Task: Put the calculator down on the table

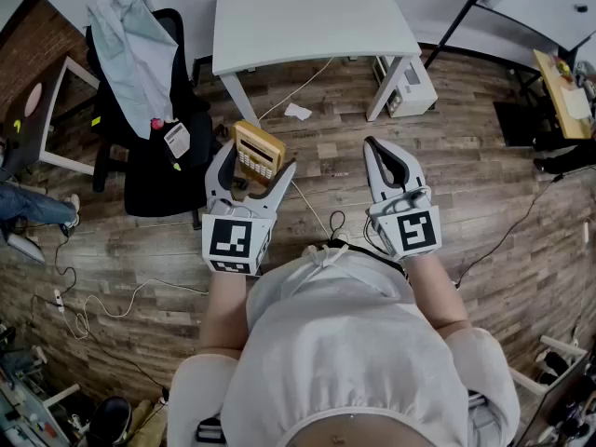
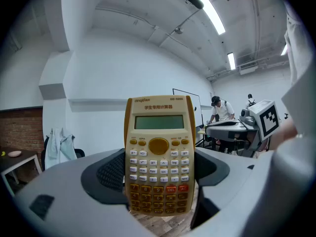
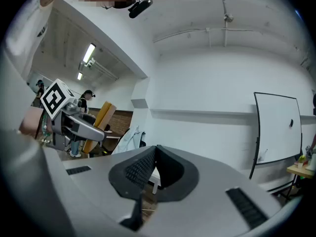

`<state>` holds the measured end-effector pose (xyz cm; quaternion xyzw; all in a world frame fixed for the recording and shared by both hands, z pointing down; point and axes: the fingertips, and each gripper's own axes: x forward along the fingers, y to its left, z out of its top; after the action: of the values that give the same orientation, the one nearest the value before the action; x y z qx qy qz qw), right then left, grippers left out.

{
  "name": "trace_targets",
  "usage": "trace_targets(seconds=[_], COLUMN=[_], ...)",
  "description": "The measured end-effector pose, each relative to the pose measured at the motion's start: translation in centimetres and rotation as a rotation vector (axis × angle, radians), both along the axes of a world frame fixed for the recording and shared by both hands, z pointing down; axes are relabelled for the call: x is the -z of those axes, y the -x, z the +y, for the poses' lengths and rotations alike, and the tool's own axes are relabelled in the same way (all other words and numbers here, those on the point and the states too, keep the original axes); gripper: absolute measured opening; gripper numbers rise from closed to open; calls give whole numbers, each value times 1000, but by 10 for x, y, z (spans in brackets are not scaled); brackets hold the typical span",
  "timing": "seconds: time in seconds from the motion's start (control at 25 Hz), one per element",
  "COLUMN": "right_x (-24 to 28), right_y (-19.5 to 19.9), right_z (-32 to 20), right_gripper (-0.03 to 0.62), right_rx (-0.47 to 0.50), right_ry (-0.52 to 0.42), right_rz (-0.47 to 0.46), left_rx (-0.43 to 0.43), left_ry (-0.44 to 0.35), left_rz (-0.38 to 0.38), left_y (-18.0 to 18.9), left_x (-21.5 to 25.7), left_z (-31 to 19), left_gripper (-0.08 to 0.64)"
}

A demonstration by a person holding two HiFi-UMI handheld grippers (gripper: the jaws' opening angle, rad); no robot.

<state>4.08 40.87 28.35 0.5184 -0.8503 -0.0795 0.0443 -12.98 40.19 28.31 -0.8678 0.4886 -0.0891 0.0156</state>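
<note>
The calculator (image 2: 159, 154) is pinched upright by its lower sides between the left gripper's (image 1: 255, 168) 2 wide-set jaws, above the floor and short of the table (image 1: 307, 12). The jaws of the right gripper (image 3: 154, 157) are pressed together on nothing. The calculator is judged light, rigid and slick-cased, and is best gripped by its edges.

Wood-plank floor (image 1: 466, 184), white table (image 1: 307, 12), blk chair (image 1: 158, 184), brick wall (image 2: 22, 130).

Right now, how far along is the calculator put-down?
Done: the calculator is gripped upright in the left gripper. In hand: it hangs over the wood floor, short of the white table. Left: reach the table, set it down, release. The right gripper is shut and empty.
</note>
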Motion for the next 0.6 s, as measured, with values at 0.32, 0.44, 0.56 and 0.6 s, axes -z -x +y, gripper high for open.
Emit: trace_targets(seconds=[0.32,0.44,0.56,0.6], right_x=[-1,-7,-8,-8], right_y=[8,11,9,8], right_z=[-3,-4,-9,-12], right_gripper=[2,2,3,3], right_rx=[-12,-14,-29,-40], right_ry=[1,6,0,7], right_rz=[4,-5,-50,-61], left_rx=[-11,-20,-23,-22], left_ry=[15,25,24,25], left_rz=[9,16,16,16], left_y=[5,8,9,10], left_x=[-2,-6,-8,-9], left_z=[-4,-6,-10,-12], left_gripper=[400,400,401,400])
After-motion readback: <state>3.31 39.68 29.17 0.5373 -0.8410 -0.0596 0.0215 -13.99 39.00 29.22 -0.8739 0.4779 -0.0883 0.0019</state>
